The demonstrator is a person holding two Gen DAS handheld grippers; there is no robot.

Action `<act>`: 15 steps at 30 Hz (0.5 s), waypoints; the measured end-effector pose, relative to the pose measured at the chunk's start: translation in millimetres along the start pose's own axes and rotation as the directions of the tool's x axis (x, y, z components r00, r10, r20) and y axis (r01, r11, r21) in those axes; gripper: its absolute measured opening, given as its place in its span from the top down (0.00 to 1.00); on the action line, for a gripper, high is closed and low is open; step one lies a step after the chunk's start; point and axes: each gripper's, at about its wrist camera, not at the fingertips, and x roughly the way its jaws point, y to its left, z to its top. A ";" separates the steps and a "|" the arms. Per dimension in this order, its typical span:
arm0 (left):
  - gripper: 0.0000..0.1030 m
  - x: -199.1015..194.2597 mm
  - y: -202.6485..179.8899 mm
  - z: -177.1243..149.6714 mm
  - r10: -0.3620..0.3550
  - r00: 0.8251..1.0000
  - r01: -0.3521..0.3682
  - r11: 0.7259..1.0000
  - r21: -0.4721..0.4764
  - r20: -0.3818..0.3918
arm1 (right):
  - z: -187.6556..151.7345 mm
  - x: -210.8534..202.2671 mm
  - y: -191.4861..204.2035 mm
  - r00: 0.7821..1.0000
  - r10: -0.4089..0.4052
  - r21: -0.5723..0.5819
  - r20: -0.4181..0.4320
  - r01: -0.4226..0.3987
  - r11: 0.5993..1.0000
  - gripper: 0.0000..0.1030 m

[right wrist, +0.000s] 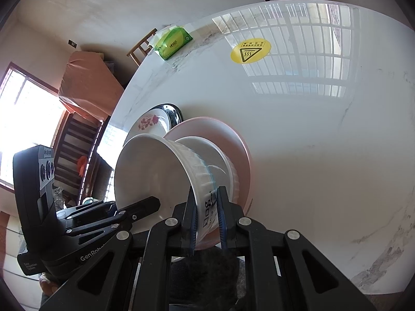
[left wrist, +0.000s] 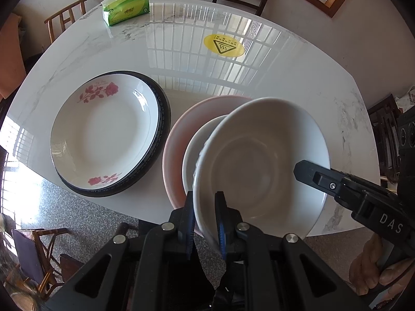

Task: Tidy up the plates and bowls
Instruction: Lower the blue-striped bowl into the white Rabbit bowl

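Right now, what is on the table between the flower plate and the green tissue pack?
Nothing: in the left wrist view, the stretch of table between the flower plate and the green tissue pack is bare, showing only window reflections.

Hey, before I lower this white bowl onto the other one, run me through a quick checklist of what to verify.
1. Left tool clamped on the large white ceramic bowl rim: ok.
2. Right tool clamped on the same bowl's rim: ok.
3. Bowl level: not ok, it is tilted.
4. Smaller white ribbed bowl sits in the pink round plate beneath: ok.
5. Rose-patterned white plate on the dark-rimmed plate, apart from the pink plate: ok.
6. Gap between the two bowls: cannot tell.
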 end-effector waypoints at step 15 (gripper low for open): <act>0.72 -0.2 -5.3 6.2 0.009 1.000 -0.009 0.999 0.040 -0.002 | 7.0 2.7 -6.3 1.000 -0.013 0.030 -0.002 0.013 0.999 0.87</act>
